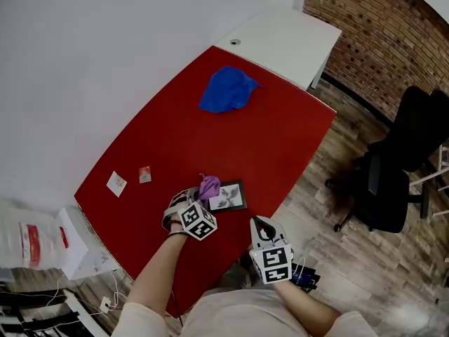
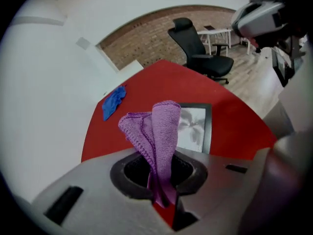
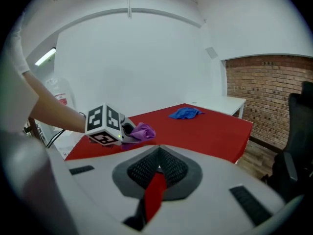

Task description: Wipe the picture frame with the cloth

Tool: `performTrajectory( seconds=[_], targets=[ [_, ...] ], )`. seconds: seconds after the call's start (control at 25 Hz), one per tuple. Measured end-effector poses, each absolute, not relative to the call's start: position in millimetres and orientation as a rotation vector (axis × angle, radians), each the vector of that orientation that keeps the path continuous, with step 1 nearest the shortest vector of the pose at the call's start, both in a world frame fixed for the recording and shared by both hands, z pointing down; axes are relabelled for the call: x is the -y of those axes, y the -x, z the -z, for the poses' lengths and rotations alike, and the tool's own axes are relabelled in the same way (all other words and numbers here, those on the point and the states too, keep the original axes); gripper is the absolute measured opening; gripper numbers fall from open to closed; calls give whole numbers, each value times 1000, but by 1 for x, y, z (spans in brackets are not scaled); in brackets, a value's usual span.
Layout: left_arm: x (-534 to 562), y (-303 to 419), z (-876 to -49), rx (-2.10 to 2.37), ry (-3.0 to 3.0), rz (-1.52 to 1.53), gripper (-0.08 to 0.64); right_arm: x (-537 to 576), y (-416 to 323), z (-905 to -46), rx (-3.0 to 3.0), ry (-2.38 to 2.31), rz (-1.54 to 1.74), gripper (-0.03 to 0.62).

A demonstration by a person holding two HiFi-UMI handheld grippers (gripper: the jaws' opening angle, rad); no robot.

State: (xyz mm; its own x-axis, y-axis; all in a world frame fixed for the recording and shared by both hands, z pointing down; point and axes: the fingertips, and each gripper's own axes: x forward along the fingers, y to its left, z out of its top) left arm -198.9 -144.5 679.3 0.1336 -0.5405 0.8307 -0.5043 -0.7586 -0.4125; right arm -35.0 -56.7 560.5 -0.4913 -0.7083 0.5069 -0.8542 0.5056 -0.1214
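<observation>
Purple cloth (image 2: 164,126) clamped (left jaws) at frame (image 2: 192,129) edge.

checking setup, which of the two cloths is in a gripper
The purple cloth, clamped in the left gripper; the blue cloth lies loose farther up the red table.

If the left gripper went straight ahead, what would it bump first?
Probably the picture frame, lying just ahead on the red table; the purple cloth pinched by the left gripper would touch first.
</observation>
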Motion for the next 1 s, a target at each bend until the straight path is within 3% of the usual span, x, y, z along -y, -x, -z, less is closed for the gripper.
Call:
performTrajectory(
  seconds=[0.44, 1.0],
  targets=[
    [156, 202, -725, -831, 2221, 1931, 61, 56, 27, -576, 2332, -1284, -567, 5],
    [57, 184, -723, -592, 2166, 1998, 61, 63, 45, -581, 2370, -1217, -559, 5]
  ],
)
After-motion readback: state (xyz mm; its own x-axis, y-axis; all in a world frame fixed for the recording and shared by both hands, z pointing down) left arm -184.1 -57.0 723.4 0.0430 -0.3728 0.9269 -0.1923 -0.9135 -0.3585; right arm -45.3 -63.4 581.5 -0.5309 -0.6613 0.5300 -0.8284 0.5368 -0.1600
